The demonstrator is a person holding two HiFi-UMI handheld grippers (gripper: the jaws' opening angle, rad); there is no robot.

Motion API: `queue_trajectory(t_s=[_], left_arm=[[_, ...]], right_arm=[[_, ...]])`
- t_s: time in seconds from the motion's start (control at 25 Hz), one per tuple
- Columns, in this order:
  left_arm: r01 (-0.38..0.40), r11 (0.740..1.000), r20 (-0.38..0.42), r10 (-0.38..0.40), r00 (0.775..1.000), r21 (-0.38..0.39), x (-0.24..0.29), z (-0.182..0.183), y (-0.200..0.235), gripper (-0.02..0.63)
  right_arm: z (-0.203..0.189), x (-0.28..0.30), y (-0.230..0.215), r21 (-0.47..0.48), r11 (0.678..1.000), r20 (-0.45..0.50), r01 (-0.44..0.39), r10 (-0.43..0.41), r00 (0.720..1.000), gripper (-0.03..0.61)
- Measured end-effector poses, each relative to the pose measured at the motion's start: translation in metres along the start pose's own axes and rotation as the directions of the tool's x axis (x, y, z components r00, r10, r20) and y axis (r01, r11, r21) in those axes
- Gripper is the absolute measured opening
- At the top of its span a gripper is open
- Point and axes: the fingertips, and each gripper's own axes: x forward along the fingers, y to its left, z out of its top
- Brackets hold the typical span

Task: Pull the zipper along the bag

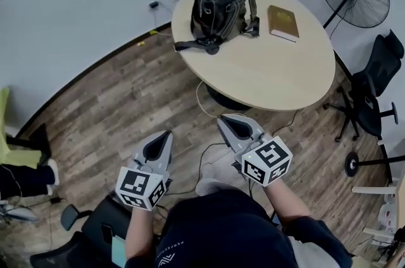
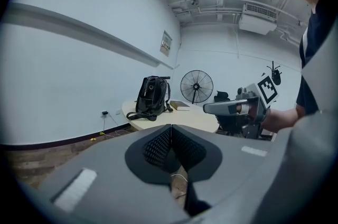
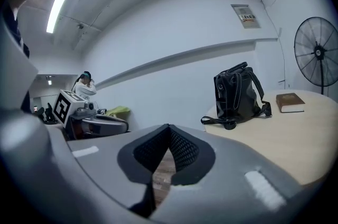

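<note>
We hold the left gripper and right gripper over the floor, both jaws clenched on nothing. The black bag stands near the tabletop's far left edge, well apart from them.

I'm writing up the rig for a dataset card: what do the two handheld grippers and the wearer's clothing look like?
Both the left gripper and the right gripper have grey tapering shells with a black teardrop inset on top and black dimpled pads inside. Each carries a white cube with black square markers. The person wears a dark top.
</note>
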Motion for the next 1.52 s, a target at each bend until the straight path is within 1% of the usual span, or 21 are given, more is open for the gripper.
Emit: queue_trajectory(t_s=[0.16,0.32,0.6,0.72,0.84,0.96,1.08,1.2,1.52], left_arm=[[-0.011,1.000,0.010,0.011,1.000,0.009,0.038,0.016,0.016,0.020],[0.010,1.000,0.007,-0.010,1.000,0.020,0.063,0.031,0.028,0.020],[0.027,0.998,0.020,-0.029,0.999,0.057,0.113,0.059,0.059,0.022],[0.060,0.996,0.021,-0.061,0.998,0.064,0.145,0.069,0.077,0.034],[0.110,0.991,-0.001,-0.111,0.994,0.077,0.181,0.079,0.096,0.048],[0.171,0.980,-0.040,-0.168,0.985,0.101,0.218,0.089,0.114,0.079],[0.225,0.968,-0.064,-0.219,0.974,0.108,0.253,0.102,0.130,0.086],[0.268,0.956,-0.085,-0.259,0.962,0.118,0.284,0.113,0.146,0.092],[0.379,0.919,-0.144,-0.362,0.921,0.110,0.341,0.118,0.159,0.116]], right_arm=[[0.008,0.019,-0.038,0.000,1.000,-0.007,0.005,-0.005,1.000,0.005],[0.017,0.031,-0.060,0.011,1.000,0.004,0.025,-0.025,1.000,0.005],[0.037,0.049,-0.102,0.034,0.995,0.045,0.094,-0.095,0.994,0.005],[0.043,0.059,-0.123,0.036,0.991,0.045,0.133,-0.134,0.990,0.005],[0.050,0.073,-0.150,0.060,0.980,0.046,0.190,-0.193,0.980,0.005],[0.058,0.091,-0.175,0.068,0.968,0.042,0.242,-0.245,0.969,0.005],[0.069,0.110,-0.200,0.058,0.953,0.035,0.298,-0.300,0.953,0.005],[0.078,0.131,-0.221,0.067,0.938,0.035,0.341,-0.344,0.938,0.005],[0.081,0.157,-0.250,0.099,0.902,0.000,0.420,-0.422,0.906,0.005]])
